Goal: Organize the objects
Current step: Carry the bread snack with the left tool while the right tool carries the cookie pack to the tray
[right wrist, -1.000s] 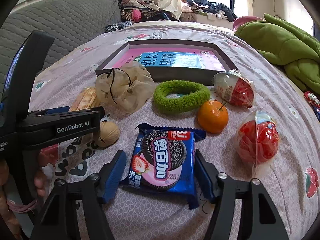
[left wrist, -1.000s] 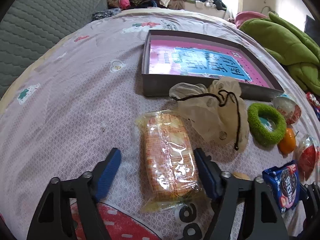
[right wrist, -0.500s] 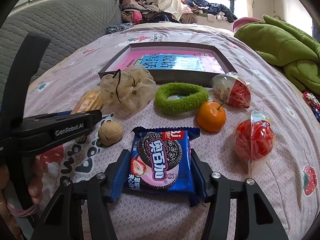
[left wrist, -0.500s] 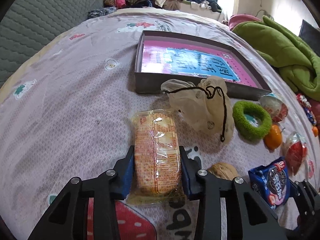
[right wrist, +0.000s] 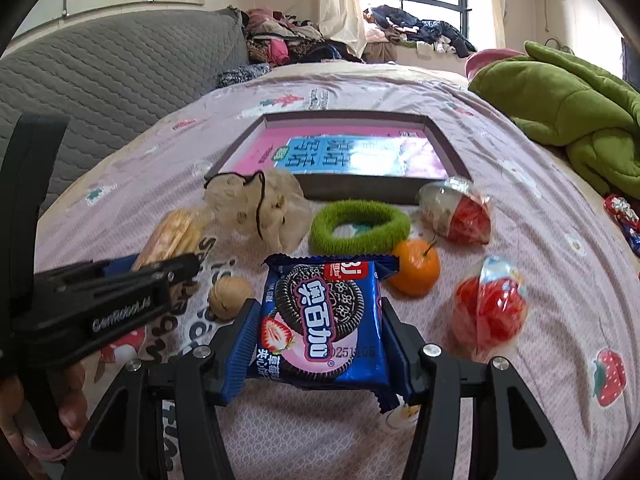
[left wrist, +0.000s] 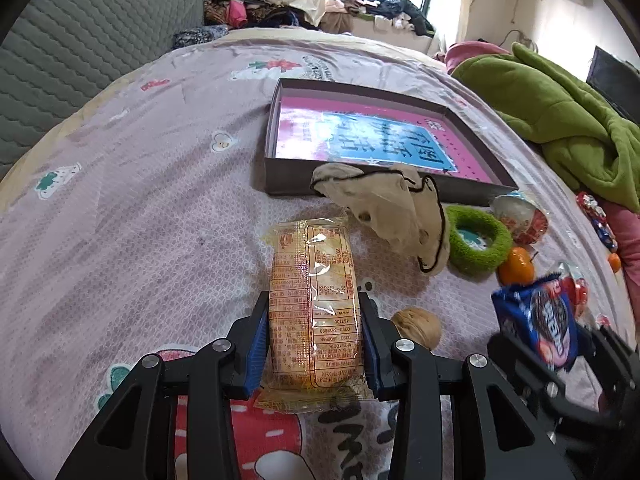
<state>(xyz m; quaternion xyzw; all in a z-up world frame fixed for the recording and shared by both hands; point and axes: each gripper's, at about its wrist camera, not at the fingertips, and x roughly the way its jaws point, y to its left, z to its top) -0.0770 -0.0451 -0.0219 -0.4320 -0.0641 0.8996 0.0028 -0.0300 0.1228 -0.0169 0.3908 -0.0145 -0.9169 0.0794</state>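
Cracker pack [left wrist: 314, 304] is clamped by the left gripper [left wrist: 314, 346], Oreo packet [right wrist: 320, 322] by the right gripper [right wrist: 318, 344]. Both probably light, crinkly, crushable, so best gripped gently across the sides.

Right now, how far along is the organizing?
Done: nothing; the box holds no loose items. In hand: left tool clamps the cracker pack, right tool clamps the cookie pack. Left on the bed: walnut, pouch, green ring, orange, two red-filled capsules.
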